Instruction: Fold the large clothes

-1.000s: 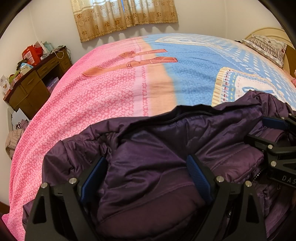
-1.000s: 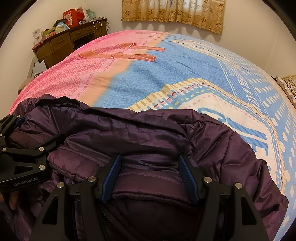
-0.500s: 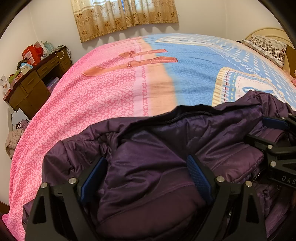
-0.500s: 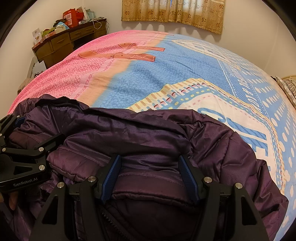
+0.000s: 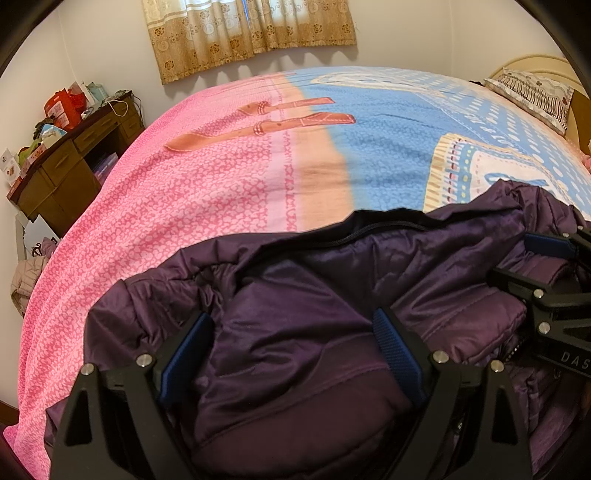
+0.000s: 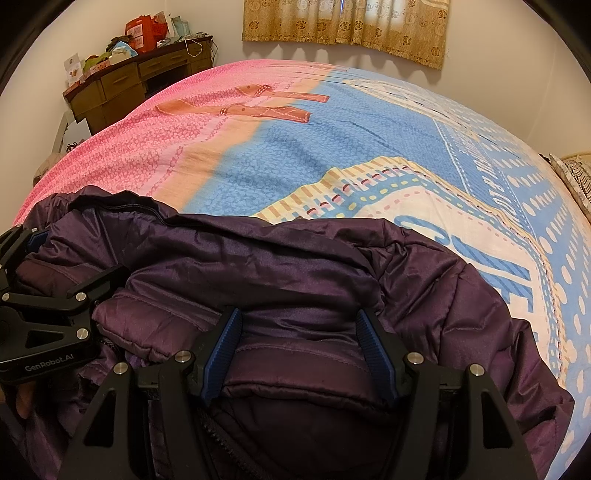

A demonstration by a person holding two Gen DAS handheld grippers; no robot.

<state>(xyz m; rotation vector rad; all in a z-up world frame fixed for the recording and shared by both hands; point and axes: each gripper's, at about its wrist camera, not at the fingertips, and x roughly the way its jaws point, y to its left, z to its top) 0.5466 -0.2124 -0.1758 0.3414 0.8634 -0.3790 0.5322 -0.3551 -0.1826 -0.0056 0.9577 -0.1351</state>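
Left wrist view
Jacket (image 5: 314,325): dark purple, padded, lies crumpled on the near edge of the bed (image 5: 184,206).
Left gripper (image 5: 295,350): fingers stand wide; a thick fold of the jacket fills the gap between the blue pads (image 5: 391,339). The cloth touches both pads, but it is not clear if they press on it.
Right gripper (image 5: 554,280): seen at the right edge, low on the jacket.
Bed: cover is pink on the left, blue on the right.
Pillow (image 5: 532,92): at the far right end of the bed.
Desk (image 5: 70,173): brown, by the wall at the left, with small things on top.

Right wrist view
Jacket (image 6: 295,269): same heap, under both grippers.
Right gripper (image 6: 299,350): fingers at a middle width, holding a stitched padded edge of the jacket between the pads (image 6: 373,347).
Left gripper (image 6: 55,273): at the left edge, over the jacket.
Curtain (image 6: 343,29): beige, on the far wall.
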